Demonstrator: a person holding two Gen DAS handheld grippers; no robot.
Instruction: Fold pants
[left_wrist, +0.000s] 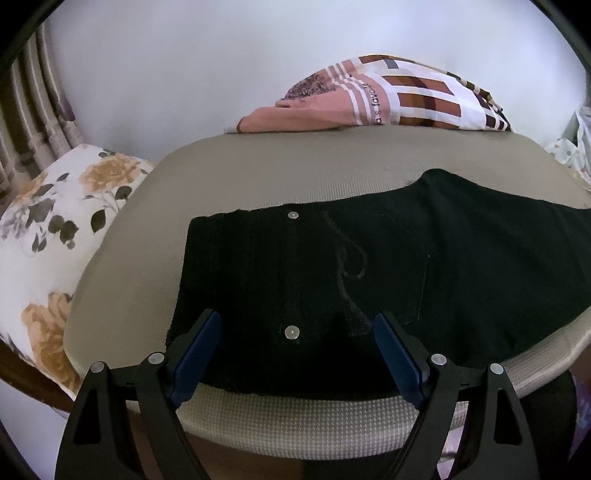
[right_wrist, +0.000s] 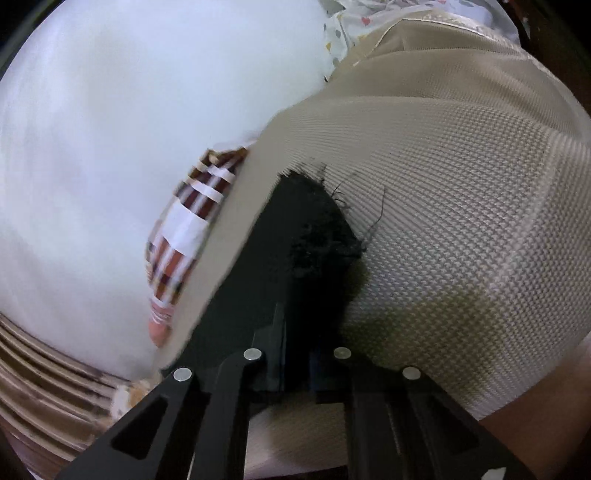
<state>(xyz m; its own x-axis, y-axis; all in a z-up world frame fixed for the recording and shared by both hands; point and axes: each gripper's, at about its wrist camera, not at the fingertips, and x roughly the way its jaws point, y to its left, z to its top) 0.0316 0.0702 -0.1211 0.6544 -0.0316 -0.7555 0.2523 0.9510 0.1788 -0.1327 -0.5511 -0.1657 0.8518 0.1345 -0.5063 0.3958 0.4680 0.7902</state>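
Black pants (left_wrist: 406, 258) lie spread flat on a beige woven mattress (left_wrist: 258, 173), waistband to the left with two metal buttons showing. My left gripper (left_wrist: 297, 315) hovers open just above the waist's near edge, blue pads wide apart, nothing between them. In the right wrist view the frayed leg hem (right_wrist: 325, 221) of the pants (right_wrist: 240, 280) rises from the mattress (right_wrist: 461, 203) toward my right gripper (right_wrist: 295, 332). Its jaws stand close together with the black cloth pinched between them. The pad tips are hard to pick out against the dark fabric.
A folded pink and brown checked blanket (left_wrist: 369, 99) lies at the mattress's far edge against a white wall. A floral pillow (left_wrist: 55, 229) sits off the left side by a striped curtain (left_wrist: 29, 110). Spotted cloth (left_wrist: 576, 147) sits at the far right.
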